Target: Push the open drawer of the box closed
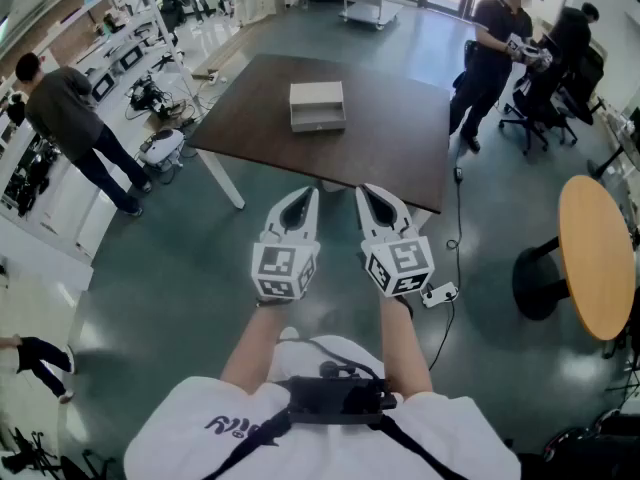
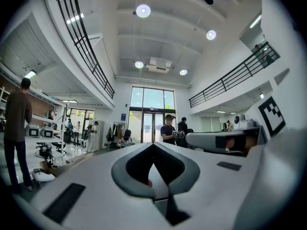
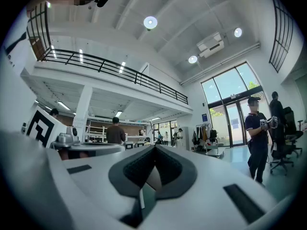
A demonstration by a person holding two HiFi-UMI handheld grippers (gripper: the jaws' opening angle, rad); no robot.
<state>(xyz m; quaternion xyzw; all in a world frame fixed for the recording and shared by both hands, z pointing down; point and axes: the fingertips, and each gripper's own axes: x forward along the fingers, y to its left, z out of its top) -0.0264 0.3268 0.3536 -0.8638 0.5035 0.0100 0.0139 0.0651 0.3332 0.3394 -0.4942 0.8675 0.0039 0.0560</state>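
A pale box [image 1: 317,106] stands on the dark brown table [image 1: 380,138], toward its far side. Its drawer [image 1: 318,122] faces me and sticks out a little from the front. I hold both grippers side by side in the air, well short of the table's near edge and pointing toward the box. My left gripper [image 1: 308,192] [image 2: 153,144] has its jaws together with nothing between them. The right gripper [image 1: 366,190] [image 3: 154,147] is shut and empty too. Neither gripper view shows the box.
A person [image 1: 70,118] stands at the left by benches of equipment. Two people [image 1: 495,48] are at the back right near office chairs. A round wooden table [image 1: 597,253] is at the right. A power strip [image 1: 440,294] and its cable lie on the floor.
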